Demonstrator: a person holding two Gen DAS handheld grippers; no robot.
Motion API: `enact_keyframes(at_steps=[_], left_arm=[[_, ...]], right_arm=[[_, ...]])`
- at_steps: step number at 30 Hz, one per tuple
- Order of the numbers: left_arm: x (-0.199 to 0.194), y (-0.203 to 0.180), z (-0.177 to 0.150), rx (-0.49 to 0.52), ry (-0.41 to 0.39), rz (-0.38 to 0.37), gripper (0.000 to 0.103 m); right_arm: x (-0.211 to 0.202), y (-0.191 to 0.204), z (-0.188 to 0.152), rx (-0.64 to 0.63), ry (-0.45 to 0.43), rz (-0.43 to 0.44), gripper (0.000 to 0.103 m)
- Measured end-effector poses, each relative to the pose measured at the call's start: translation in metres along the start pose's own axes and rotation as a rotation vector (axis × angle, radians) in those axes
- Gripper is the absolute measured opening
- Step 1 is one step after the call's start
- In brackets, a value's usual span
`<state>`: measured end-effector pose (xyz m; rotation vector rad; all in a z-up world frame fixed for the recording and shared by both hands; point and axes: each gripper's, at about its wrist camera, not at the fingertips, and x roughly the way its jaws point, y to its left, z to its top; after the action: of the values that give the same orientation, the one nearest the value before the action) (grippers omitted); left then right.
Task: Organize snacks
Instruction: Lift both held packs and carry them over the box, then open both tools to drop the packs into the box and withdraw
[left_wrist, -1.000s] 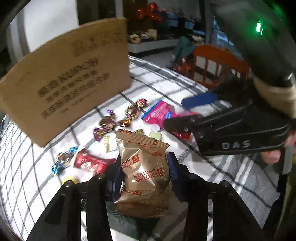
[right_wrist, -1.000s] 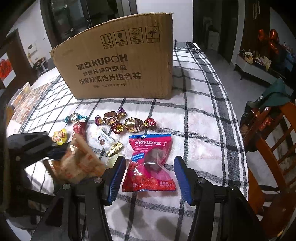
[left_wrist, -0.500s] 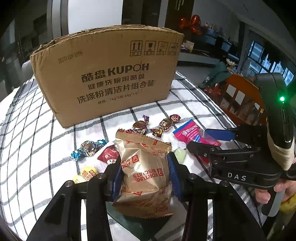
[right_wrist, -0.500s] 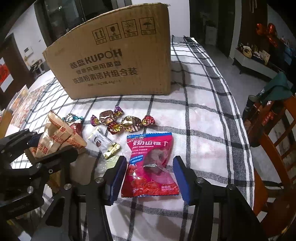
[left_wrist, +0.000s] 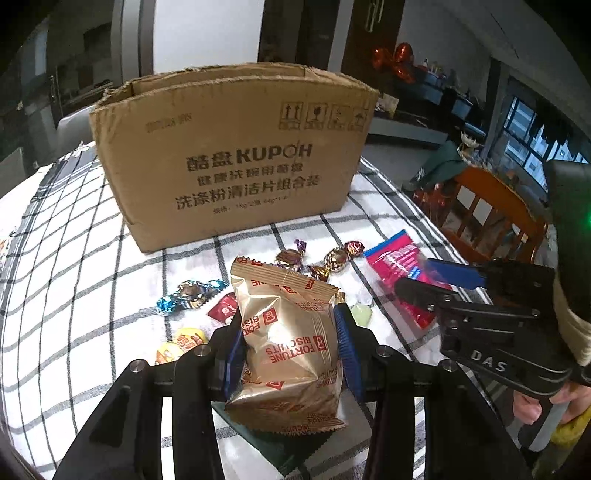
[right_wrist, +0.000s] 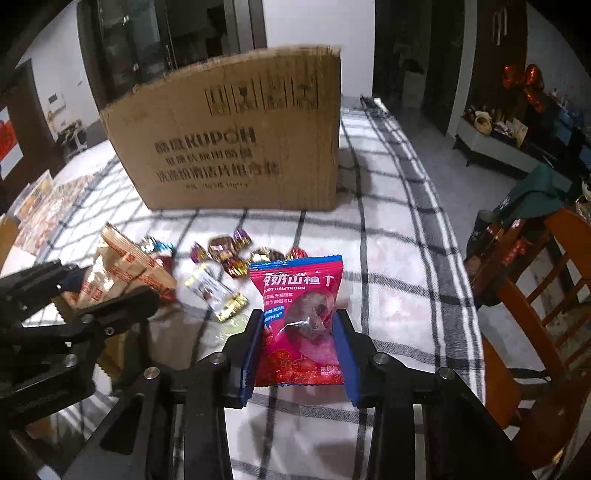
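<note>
Around me: a white tablecloth with dark check lines (right_wrist: 399, 236); an orange wooden chair (right_wrist: 546, 295) just beside the table's right edge, dark green cloth (right_wrist: 543, 192) over its back; red foil balloons (right_wrist: 524, 83) far right; printed sheets (right_wrist: 40, 206) far left.

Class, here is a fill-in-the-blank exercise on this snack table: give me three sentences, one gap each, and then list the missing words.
1. The left gripper is shut on a gold packet printed FORTUNE ____.
2. The right gripper is closing on a ____ hawthorn packet.
3. Behind the loose candies stands a cardboard ____ marked KUPOH.

Missing words: BISCUITS; pink; box
</note>
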<state>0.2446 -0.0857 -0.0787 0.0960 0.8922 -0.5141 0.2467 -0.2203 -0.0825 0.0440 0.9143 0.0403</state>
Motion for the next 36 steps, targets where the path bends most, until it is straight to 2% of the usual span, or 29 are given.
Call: enact_keyframes(at_steps=[7,22,29,36], left_arm=[[-0.018,0.007,0.009,-0.043,-0.038,-0.010,0.044],[-0.082,0.020,0.059,-0.054,-0.212,-0.022,0.044],[-0.096,0.031,0.090,-0.038,-0.281,0.007,0.044],[-0.095,0.044,0.118,-0.018,-0.312,0.024,0.044]], right_arm=[[-0.026,0.011,0.013,0.009,-0.067,0.043,0.038],[-0.084,0.034,0.065,0.024,-0.258,0.125,0.038],[-0.099,0.046,0.093,0.008,-0.339,0.116,0.038],[-0.102,0.050,0.123,0.011,-0.392,0.126,0.038]])
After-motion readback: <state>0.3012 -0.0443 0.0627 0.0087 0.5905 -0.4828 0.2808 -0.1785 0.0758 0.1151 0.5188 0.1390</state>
